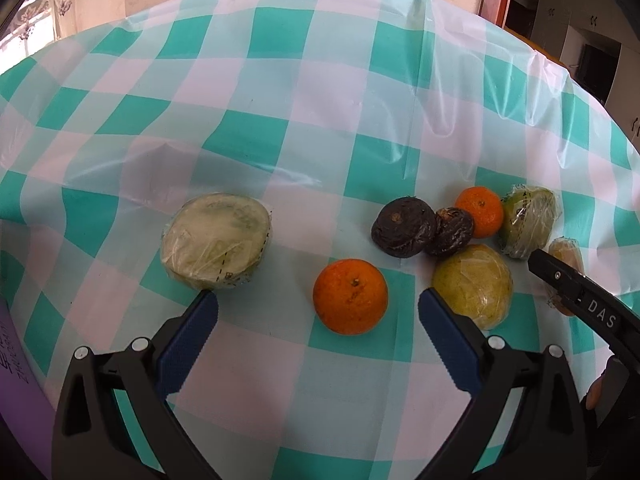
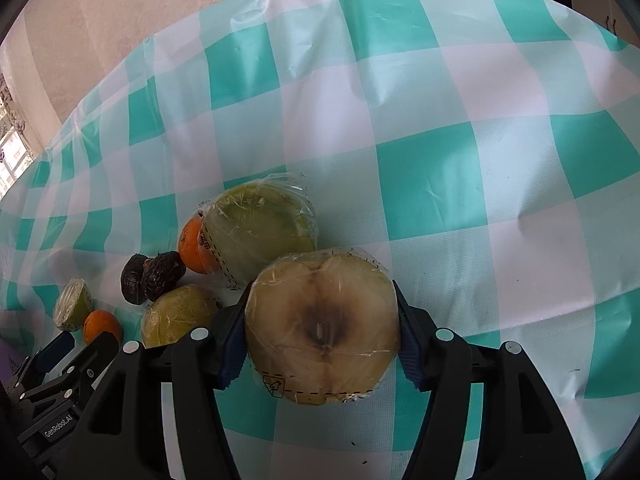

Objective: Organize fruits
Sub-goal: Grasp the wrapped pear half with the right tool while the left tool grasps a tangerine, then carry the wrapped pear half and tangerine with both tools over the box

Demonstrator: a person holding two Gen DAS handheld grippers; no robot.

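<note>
My left gripper (image 1: 318, 306) is open and empty, its blue pads either side of a near orange (image 1: 350, 296) just ahead of it. A wrapped pale fruit half (image 1: 216, 241) lies to its left. To the right lie two dark shrivelled fruits (image 1: 404, 227), a small orange (image 1: 479, 211), a wrapped green half (image 1: 527, 222) and a wrapped yellow-green fruit (image 1: 474, 285). My right gripper (image 2: 320, 332) is shut on a wrapped apple half (image 2: 322, 326) with a browned core, cut face toward the camera. Behind it lies the wrapped green half (image 2: 262, 228).
The fruits lie on a teal-and-white checked tablecloth (image 1: 304, 92). The right gripper's black arm (image 1: 588, 300) reaches in at the right of the left wrist view. A wall stands behind the table; a doorway opens at the far right.
</note>
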